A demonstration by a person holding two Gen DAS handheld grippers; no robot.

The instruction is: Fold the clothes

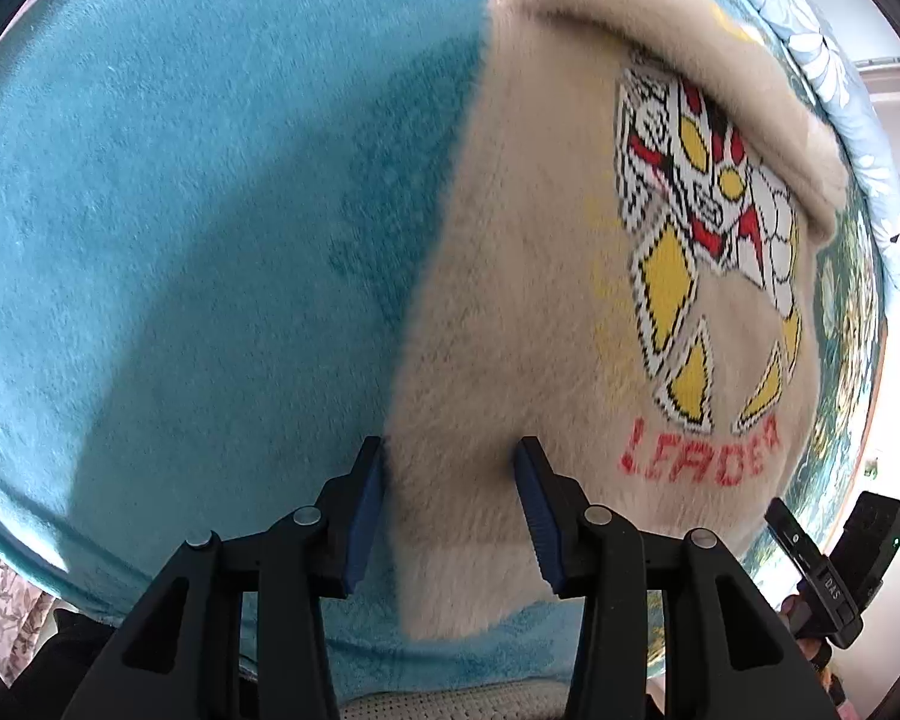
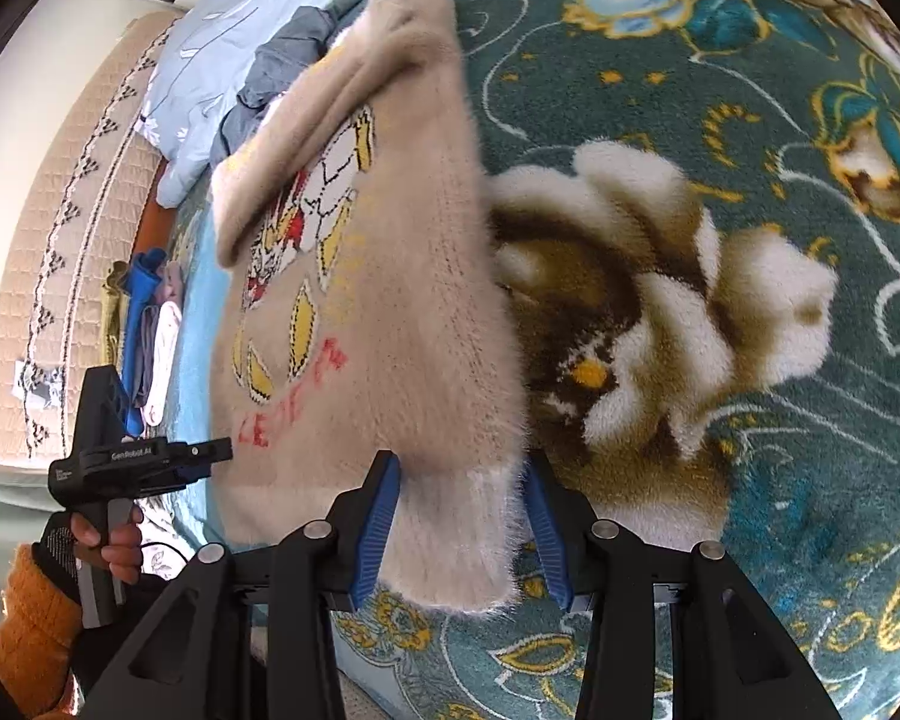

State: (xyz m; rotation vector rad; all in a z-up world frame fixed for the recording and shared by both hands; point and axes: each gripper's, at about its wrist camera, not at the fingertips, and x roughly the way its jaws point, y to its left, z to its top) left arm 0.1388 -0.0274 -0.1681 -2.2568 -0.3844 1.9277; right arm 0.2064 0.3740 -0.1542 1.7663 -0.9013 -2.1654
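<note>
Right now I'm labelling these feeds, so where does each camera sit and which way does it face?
Left wrist: on the left gripper, looking along its fingers at the beige sweater on a blue blanket; the right gripper shows.
Right wrist: on the right gripper, facing the sweater's hem over a floral blanket; the left gripper, hand and orange sleeve show.
Shared: the sweater.
</note>
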